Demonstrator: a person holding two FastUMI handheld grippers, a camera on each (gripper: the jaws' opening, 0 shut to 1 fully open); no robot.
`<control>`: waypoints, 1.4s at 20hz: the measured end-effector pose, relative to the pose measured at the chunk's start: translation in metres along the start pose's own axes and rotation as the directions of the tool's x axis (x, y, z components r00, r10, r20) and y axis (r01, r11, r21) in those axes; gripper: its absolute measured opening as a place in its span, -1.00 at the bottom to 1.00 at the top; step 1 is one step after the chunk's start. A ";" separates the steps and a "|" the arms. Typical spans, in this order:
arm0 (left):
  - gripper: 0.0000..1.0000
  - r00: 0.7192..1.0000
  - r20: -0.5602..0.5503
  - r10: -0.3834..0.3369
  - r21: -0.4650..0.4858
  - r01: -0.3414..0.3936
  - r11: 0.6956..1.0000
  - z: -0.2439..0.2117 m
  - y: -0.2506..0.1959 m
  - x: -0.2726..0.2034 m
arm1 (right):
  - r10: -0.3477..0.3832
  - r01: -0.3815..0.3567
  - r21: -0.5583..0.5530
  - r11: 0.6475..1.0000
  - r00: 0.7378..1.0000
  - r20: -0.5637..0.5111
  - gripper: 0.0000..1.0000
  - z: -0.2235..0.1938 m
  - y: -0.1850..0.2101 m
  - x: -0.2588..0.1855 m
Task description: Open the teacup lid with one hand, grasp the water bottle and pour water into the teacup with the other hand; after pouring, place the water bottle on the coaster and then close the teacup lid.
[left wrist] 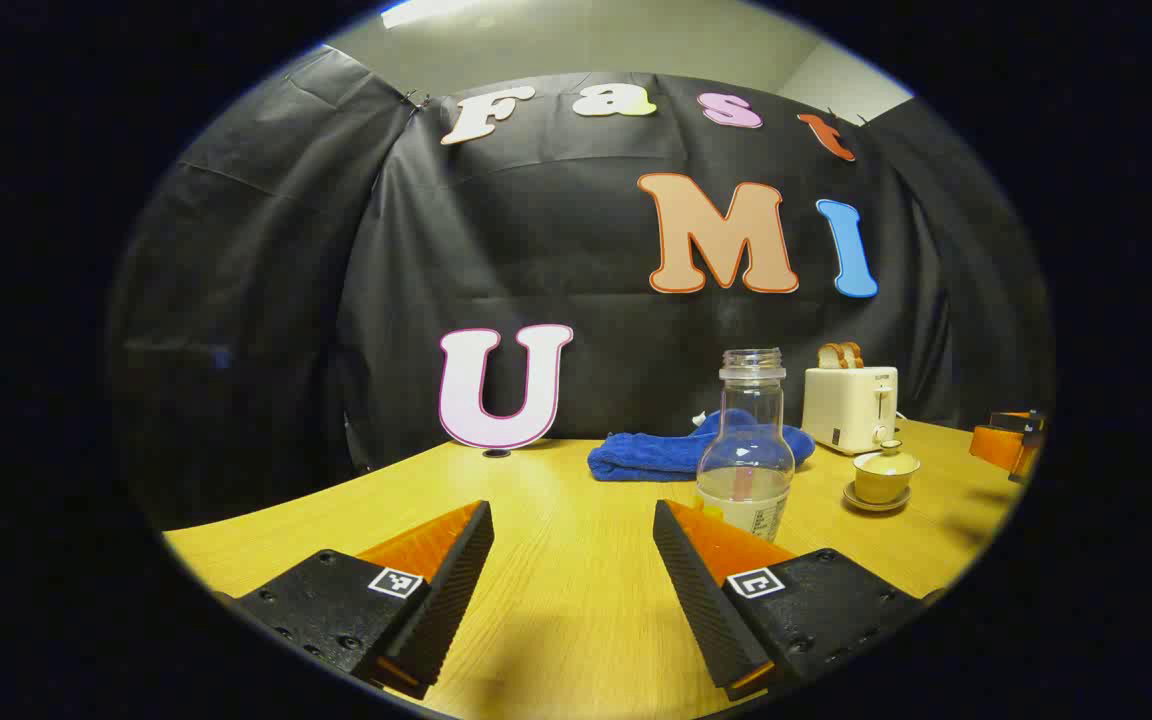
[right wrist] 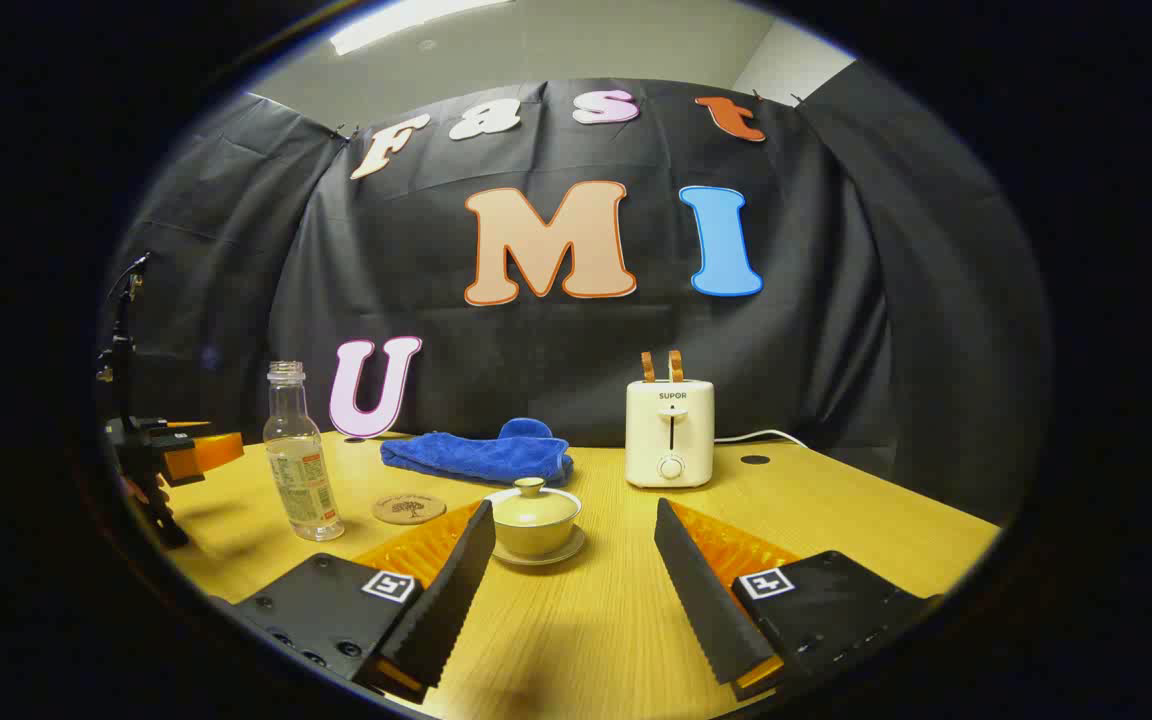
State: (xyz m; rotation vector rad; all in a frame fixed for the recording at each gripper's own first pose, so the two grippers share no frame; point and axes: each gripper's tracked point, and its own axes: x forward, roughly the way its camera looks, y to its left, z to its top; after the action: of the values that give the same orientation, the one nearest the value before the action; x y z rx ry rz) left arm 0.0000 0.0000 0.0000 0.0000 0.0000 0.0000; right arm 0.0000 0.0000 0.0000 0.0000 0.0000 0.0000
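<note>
I see a table of smooth, matt wood grain; on it the water bottle is clear, glossy plastic with a paper label; the teacup looks glazed ceramic. Behind the teacup, the towel is nubby cloth; the toaster smooth plastic.

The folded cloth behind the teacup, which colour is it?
The folded terry cloth is deep blue, seen best in the right gripper view.

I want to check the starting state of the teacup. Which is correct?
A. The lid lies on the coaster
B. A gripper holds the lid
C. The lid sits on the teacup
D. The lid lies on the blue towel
C: in the right gripper view the lid sits on the teacup, and both grippers are open and apart from it.
</note>
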 end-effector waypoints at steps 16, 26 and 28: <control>0.89 1.000 -0.002 0.001 -0.002 -0.001 1.000 0.000 0.000 0.000 | 0.000 0.000 0.000 1.000 1.000 0.002 1.00 -0.001 0.000 0.000; 0.88 1.000 -0.001 0.000 0.000 0.000 1.000 -0.001 0.001 -0.001 | 0.103 -0.103 0.005 0.995 0.995 -0.011 1.00 -0.003 0.021 0.013; 0.88 1.000 -0.001 0.000 0.000 0.000 1.000 -0.001 0.001 -0.001 | 0.120 -0.120 0.005 0.993 0.993 -0.020 1.00 -0.006 0.026 0.023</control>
State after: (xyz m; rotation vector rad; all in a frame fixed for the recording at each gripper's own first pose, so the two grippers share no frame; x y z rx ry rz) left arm -0.0007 0.0010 -0.0007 0.0003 0.0009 0.0002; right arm 0.0227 0.0263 -0.0058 0.0039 0.0199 0.1203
